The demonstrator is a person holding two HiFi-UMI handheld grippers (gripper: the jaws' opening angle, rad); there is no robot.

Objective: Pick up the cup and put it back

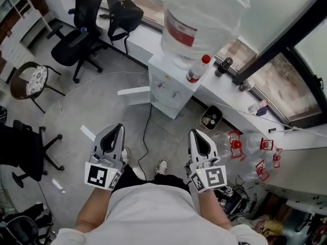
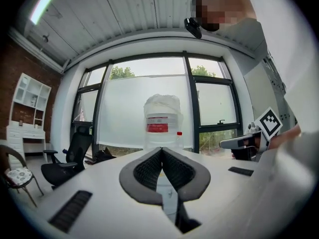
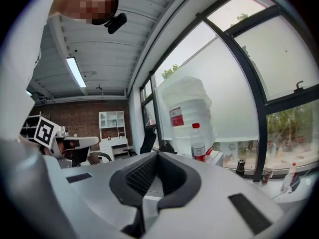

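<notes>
One left gripper [image 1: 119, 128], one right gripper [image 1: 194, 133], one water dispenser [image 1: 166, 88], one big jug [image 1: 199, 24], one red-capped bottle [image 1: 197, 70].

White short-sleeved T-shirt [image 1: 153, 213], dark legwear [image 1: 134, 177], pale sneakers [image 1: 161, 166]. Left gripper [image 1: 117, 128], right gripper [image 1: 194, 133]: light-grey shells, dark ribbed pads on jaws (rounded, leaf-like outline), black-and-white square-marker cube [image 1: 101, 176] on each.

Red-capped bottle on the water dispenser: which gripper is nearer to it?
Right. The right gripper is almost straight in front of the red-capped bottle, short of the water dispenser. The left gripper is farther off, out to the bottle's left.
</notes>
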